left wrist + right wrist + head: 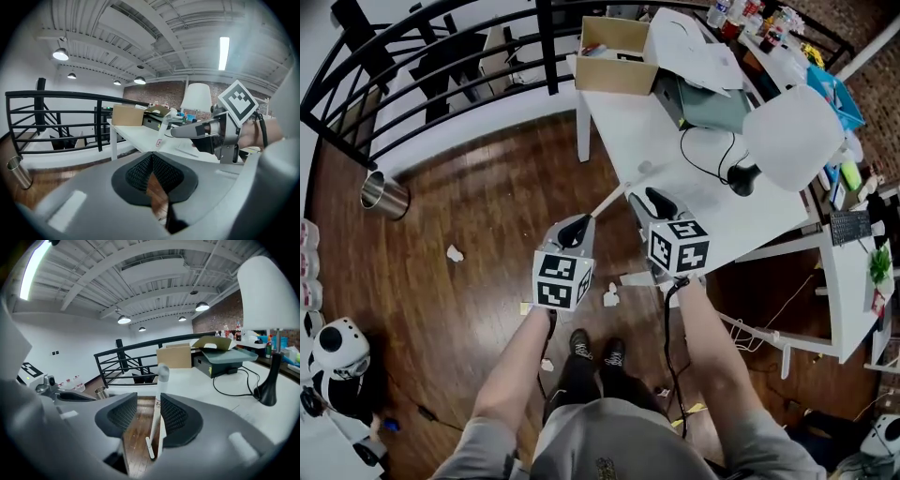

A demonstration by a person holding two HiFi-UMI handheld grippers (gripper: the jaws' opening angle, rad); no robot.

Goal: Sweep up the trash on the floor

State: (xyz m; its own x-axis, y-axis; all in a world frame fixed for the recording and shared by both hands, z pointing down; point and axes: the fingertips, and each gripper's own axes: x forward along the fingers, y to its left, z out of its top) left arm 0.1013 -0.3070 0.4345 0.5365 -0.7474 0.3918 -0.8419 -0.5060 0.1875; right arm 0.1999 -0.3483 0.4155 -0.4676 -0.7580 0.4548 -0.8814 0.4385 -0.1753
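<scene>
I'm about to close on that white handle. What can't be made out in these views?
- Lower end of the white handle: in the head view it is hidden behind the left gripper; in the right gripper view it is cut off by the gripper body. Whether it is a broom can't be told.
- The label on the handle: too small to read in the right gripper view.
- Handle against a pad of the right gripper: too close to tell whether they touch or stand apart.

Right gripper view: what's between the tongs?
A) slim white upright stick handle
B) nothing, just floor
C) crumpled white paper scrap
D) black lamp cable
A: the slim white upright stick handle stands in the gap between the tongs of the right gripper, which are apart and not clamped on it.
</scene>
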